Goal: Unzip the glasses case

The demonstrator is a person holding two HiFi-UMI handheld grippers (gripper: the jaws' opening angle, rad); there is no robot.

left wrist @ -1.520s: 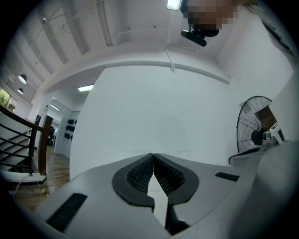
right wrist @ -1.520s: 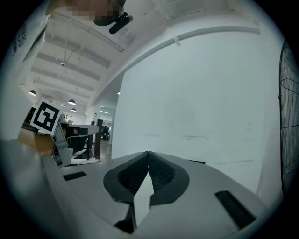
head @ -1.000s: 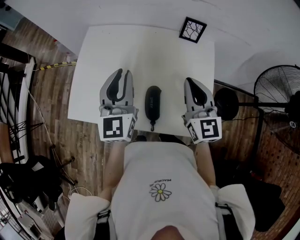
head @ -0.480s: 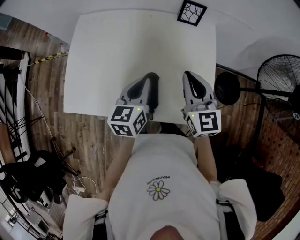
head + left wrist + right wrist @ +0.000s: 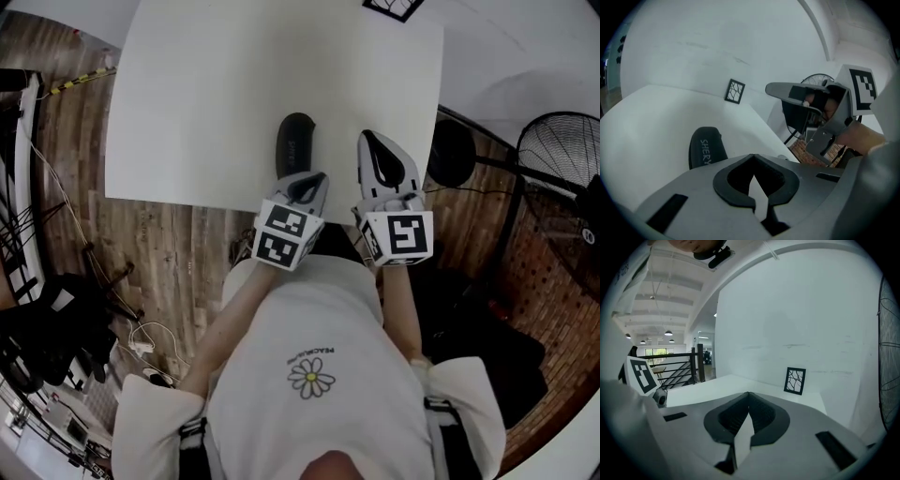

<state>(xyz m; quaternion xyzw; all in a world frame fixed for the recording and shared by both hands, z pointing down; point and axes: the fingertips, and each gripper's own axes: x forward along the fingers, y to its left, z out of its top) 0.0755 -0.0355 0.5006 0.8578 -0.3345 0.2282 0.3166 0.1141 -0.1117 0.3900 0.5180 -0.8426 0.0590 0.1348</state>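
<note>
The black glasses case (image 5: 294, 143) lies lengthwise on the white table (image 5: 206, 94), near its front edge. My left gripper (image 5: 313, 177) hangs over the case's near end and hides it. In the left gripper view its tips (image 5: 752, 157) meet, and only white table shows through the gap behind them. The case (image 5: 705, 147) lies just beyond, slightly left. My right gripper (image 5: 369, 138) stands to the right of the case, apart from it. Its jaws are shut and hold nothing (image 5: 749, 393).
A small black-framed picture with a branching pattern (image 5: 395, 5) stands at the table's far edge (image 5: 794, 380). A floor fan (image 5: 558, 159) and a black round object (image 5: 453, 155) stand right of the table. Wooden floor lies to the left.
My left gripper has swung from the left of the case rightward and down onto its near end. My right gripper has sunk slightly and stays right of the case.
</note>
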